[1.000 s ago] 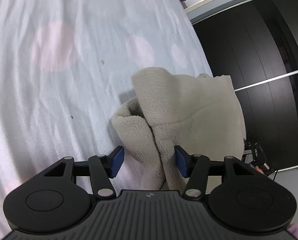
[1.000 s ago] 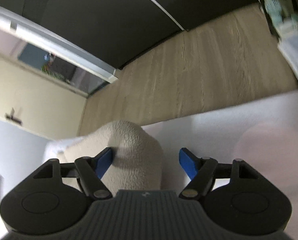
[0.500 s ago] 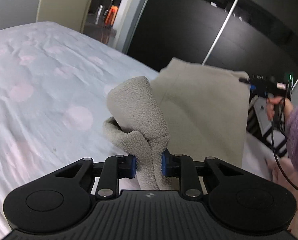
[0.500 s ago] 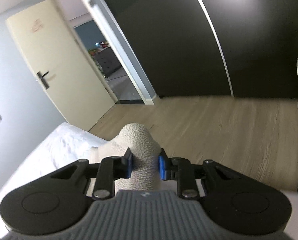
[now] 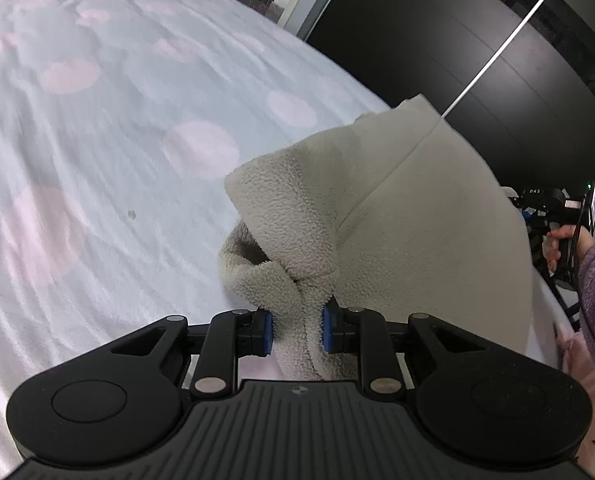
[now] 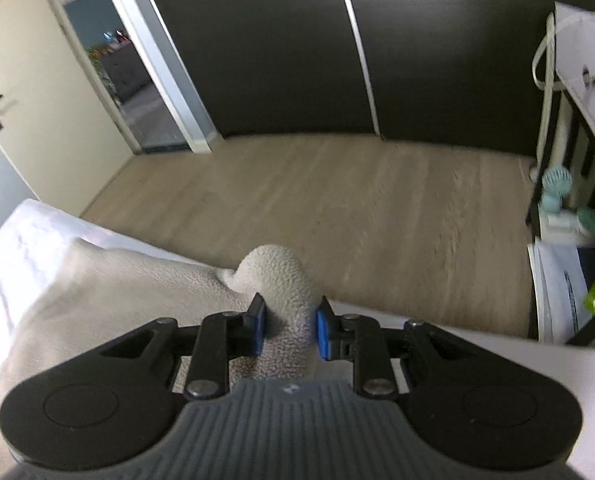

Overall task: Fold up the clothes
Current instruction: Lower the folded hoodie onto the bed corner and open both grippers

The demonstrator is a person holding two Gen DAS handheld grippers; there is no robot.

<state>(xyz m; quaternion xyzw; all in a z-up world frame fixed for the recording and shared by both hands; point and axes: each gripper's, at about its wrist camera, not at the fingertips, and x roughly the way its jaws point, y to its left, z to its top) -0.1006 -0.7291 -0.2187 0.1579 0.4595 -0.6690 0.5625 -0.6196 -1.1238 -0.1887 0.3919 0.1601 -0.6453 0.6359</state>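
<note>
A beige fleece garment (image 5: pixel 409 224) hangs stretched between my two grippers above the bed. My left gripper (image 5: pixel 297 330) is shut on a bunched corner of it, with a fold rising over the pads. My right gripper (image 6: pixel 288 330) is shut on another bunched corner (image 6: pixel 277 276); the rest of the fleece (image 6: pixel 97 292) spreads to its left over the bed edge. The right gripper also shows in the left wrist view (image 5: pixel 553 204), held by a hand in a purple sleeve.
The bed (image 5: pixel 97 160) has a pale blue sheet with pink dots. Black wardrobe doors (image 6: pixel 277 40) and a wooden floor (image 6: pixel 337 200) lie beyond the bed edge. An open door (image 6: pixel 37 80) is at the left, and shelves with clutter (image 6: pixel 569 200) at the right.
Both grippers closed on the fleece corners a second ago and lifted them. Since half a second ago the garment has swung lower and nearer the bed, still stretched between them.
</note>
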